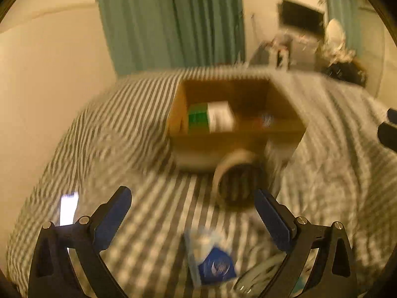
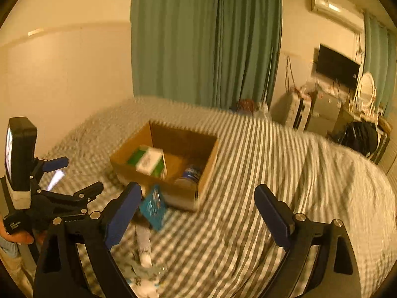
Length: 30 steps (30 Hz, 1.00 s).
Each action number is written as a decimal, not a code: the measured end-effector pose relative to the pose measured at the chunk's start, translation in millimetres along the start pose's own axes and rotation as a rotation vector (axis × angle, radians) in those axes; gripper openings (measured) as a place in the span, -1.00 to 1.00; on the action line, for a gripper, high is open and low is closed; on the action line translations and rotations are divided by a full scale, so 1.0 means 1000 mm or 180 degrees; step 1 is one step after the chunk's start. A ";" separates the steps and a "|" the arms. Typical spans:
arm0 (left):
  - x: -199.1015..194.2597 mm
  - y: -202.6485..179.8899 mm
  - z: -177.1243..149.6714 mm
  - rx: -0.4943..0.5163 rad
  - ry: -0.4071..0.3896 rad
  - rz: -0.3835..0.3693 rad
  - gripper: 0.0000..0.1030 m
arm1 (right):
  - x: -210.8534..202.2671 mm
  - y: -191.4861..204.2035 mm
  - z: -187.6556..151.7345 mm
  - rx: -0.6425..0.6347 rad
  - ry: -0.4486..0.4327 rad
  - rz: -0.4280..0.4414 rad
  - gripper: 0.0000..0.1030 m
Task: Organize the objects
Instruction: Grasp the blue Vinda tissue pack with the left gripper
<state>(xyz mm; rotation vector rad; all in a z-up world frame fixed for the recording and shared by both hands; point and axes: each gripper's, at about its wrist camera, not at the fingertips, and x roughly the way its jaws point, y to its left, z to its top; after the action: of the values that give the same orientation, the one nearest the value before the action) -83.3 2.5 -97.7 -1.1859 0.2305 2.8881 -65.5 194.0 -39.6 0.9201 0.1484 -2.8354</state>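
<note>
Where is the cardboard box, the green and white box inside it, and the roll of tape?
cardboard box (image 2: 206, 171), right wrist view, on its right outer wall.
green and white box (image 2: 150, 160), right wrist view, on its white top.
roll of tape (image 1: 224, 171), left wrist view, on its pale rim.

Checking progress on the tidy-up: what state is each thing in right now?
cardboard box: open-topped, on the bed, partly filled.
green-white box: inside, tilted.
tape roll: outside, against the box's front.
blue packet: lying on the bedspread.
left gripper: open, holding nothing.
right gripper: open, holding nothing.
</note>
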 end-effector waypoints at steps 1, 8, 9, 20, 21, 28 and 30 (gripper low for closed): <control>0.007 -0.002 -0.011 0.0008 0.0102 -0.0010 0.97 | 0.009 0.001 -0.010 -0.0014 0.0071 0.0005 0.80; 0.048 -0.030 -0.053 0.0374 0.0647 0.0088 0.92 | 0.050 -0.006 -0.054 0.0023 0.0482 -0.0004 0.80; 0.053 -0.031 -0.054 0.0393 0.0690 0.0083 0.86 | 0.052 -0.007 -0.057 0.0039 0.0518 0.0002 0.80; 0.017 -0.007 -0.042 -0.0053 0.0343 -0.0208 0.01 | 0.033 0.009 -0.082 0.0021 0.0644 0.0225 0.80; 0.010 -0.005 -0.038 -0.0085 0.0301 -0.0227 0.01 | 0.032 0.014 -0.085 0.0000 0.0675 0.0283 0.80; -0.024 -0.005 -0.028 -0.0081 0.0116 -0.0240 0.01 | 0.036 0.048 -0.112 -0.0246 0.0935 0.0577 0.80; -0.025 -0.003 -0.029 -0.0079 0.0139 -0.0231 0.01 | 0.042 0.058 -0.122 -0.0304 0.1080 0.0672 0.79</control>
<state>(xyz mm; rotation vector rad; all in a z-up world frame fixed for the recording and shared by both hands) -45.3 2.5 -101.3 -1.2354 0.1494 2.8134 -18.2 149.1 -165.8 1.3036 0.2101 -2.4409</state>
